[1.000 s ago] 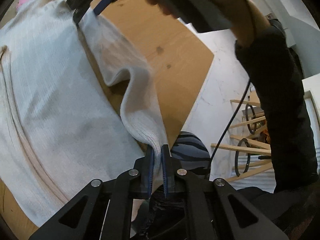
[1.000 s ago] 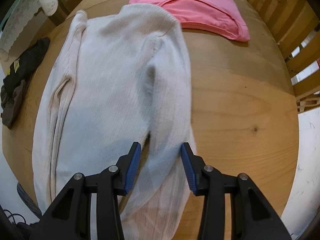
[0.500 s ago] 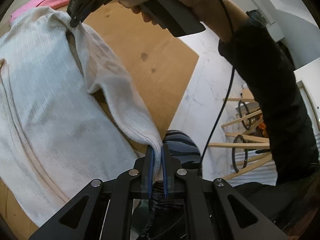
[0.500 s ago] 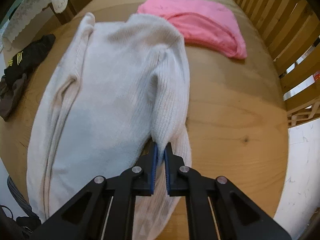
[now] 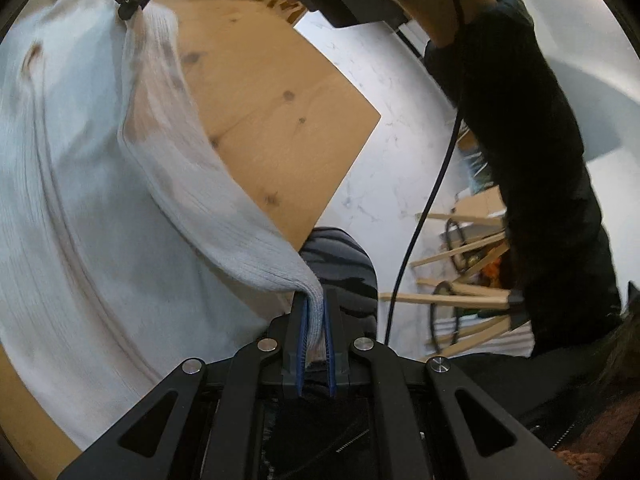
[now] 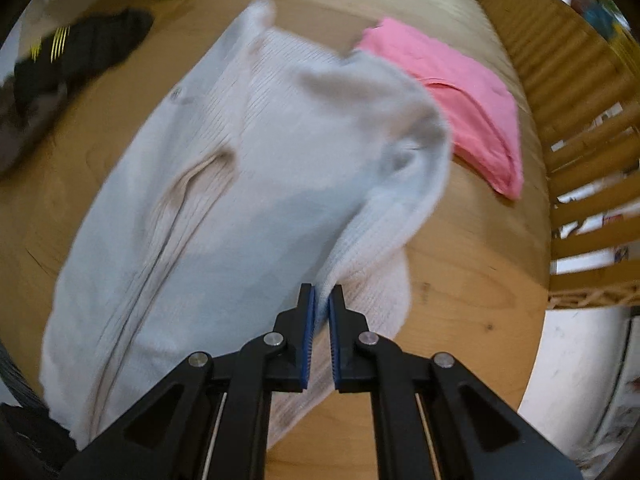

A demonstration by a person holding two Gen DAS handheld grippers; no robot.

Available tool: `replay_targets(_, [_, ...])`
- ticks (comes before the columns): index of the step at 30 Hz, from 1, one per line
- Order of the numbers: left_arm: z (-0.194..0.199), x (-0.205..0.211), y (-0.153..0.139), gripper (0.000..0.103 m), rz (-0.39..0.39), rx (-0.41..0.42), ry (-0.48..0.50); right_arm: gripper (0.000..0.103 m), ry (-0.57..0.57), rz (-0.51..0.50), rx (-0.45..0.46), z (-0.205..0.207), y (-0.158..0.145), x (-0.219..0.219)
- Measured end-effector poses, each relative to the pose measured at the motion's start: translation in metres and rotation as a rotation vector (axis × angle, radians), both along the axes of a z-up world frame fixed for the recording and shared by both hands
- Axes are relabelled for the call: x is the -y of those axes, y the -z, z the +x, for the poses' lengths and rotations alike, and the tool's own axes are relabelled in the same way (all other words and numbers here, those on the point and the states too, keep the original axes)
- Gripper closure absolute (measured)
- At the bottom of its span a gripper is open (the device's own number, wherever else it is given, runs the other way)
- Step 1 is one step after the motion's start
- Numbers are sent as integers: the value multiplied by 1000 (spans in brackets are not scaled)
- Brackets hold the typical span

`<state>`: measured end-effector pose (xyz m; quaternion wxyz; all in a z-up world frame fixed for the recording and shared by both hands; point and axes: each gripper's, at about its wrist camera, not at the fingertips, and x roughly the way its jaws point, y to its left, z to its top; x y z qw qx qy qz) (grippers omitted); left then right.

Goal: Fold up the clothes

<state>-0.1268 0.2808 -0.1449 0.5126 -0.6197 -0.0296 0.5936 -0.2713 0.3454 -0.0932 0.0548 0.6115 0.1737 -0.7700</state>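
The white ribbed sweater (image 6: 224, 184) lies spread on the wooden table (image 6: 472, 280), one sleeve (image 5: 208, 200) lifted off it in a taut band. My left gripper (image 5: 315, 320) pinches the sleeve's cuff; my right gripper (image 6: 322, 312) is clamped on a fold of the sleeve further up. Right view only — a pink garment (image 6: 460, 96) beside the sweater and dark clothes (image 6: 76, 56) at the table's far edge. Left view only — my dark sleeve (image 5: 532, 152) and white floor (image 5: 384, 184).

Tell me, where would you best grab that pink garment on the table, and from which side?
Judging by its pose, take the pink garment at its near corner, coming from above on the bare-wood side of the table. It lies flat and folded, that corner pokes out free, and the white sweater covers the other end.
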Motion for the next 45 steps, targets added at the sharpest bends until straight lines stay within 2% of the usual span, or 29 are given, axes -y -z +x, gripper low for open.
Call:
replay_targets(2, [0,11,10,95,5,23,-22,94,0,-1,29,-4,14,11])
replay_targets(5, [2,25,23,96,-100,-30,-31,87,2,-23,72,-5,24,18])
replay_targets(8, [2,39,24,96,-150,-30,-36,77,17,-147,33,11,-1,3])
replay_targets(9, [2,42,19,96,-159,-65,-24,70,31,-204,5,21,-11,-9])
replay_targets(10, [2,45,11,90,-176,-127,-5,66,44,-263,-25,32,-22,-22])
replay_targets(12, [-7,49,-3,86,-244,-315,24,66,80,-292,-69,54,-30,-47])
replay_targets(13, [-18,50,-3,86,-262,-352,10,66,106,-291,-67,60,-26,-56])
replay_targets(16, [-54,52,1,86,-314,-435,-43,68,157,-286,-54,71,-7,-70])
replay_targets(18, [-86,54,7,86,-316,-444,-94,68,161,-281,-62,68,-3,-69])
replay_targets(20, [-109,55,10,86,-334,-476,-132,68,153,-298,-83,55,-1,-62])
replay_targets(22, [-142,55,14,86,-389,-550,-185,68,152,-296,-110,40,-1,-55])
replay_targets(23, [-155,55,16,86,-400,-560,-203,68,143,-281,-113,32,0,-50])
replay_targets(25, [-180,52,26,84,-409,-513,-212,68,135,-248,-86,17,8,-45])
replay_targets(27, [-195,48,32,81,-369,-481,-203,68,141,-232,-53,4,20,-42])
replay_targets(28, [-198,46,32,81,-372,-484,-182,67,140,-232,-39,0,25,-40])
replay_targets(33, [-191,61,32,82,-391,-548,-114,66,106,-221,-46,-11,27,-25])
replay_targets(40, [-179,128,29,82,-429,-544,-179,57,-67,-204,-60,-22,29,44])
replay_targets(41, [-179,139,28,82,-445,-528,-196,57,-99,-214,-36,-24,28,52])
replay_targets(42, [-180,146,26,82,-459,-519,-205,60,-84,-263,-35,-30,20,48])
replay_targets(44, [-184,159,21,82,-478,-506,-243,60,-36,-378,-42,-43,3,35])
replay_targets(45, [-187,165,17,82,-481,-501,-275,60,23,-438,-71,-54,-7,20])
